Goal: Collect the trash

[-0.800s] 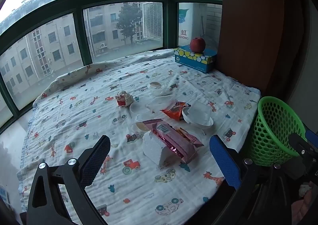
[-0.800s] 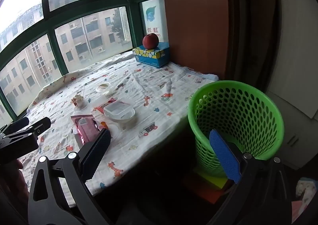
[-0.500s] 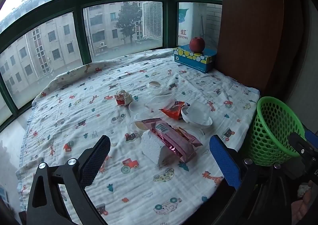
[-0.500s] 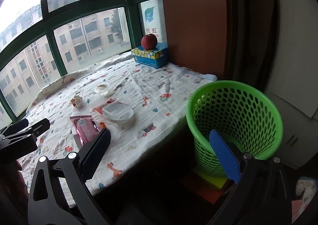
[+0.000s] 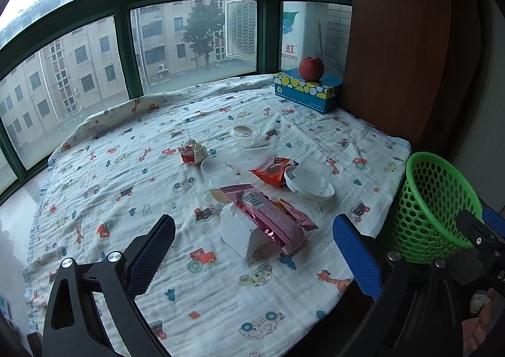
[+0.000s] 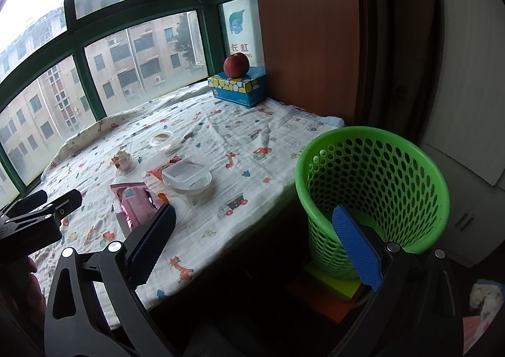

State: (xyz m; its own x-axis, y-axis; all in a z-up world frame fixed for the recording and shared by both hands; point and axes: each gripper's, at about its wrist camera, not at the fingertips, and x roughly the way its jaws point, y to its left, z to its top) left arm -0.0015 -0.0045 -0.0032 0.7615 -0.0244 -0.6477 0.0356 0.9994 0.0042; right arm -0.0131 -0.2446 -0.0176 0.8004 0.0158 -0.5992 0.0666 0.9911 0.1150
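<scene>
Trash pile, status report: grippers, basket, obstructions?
Left gripper and right gripper open, empty. Pink wrapper lies on foam block. Green basket empty. Nothing blocking.

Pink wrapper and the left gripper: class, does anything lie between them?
Nothing visible does. The left gripper hangs open over the cloth, and the pink wrapper lies just ahead of it, resting on a white foam block that faces the fingers.

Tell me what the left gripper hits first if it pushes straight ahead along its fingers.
Most likely the white foam block with the pink snack wrapper lying across it, nearest between the open fingers of the left gripper. Depth is uncertain through the fisheye; a high line might pass over it.
</scene>
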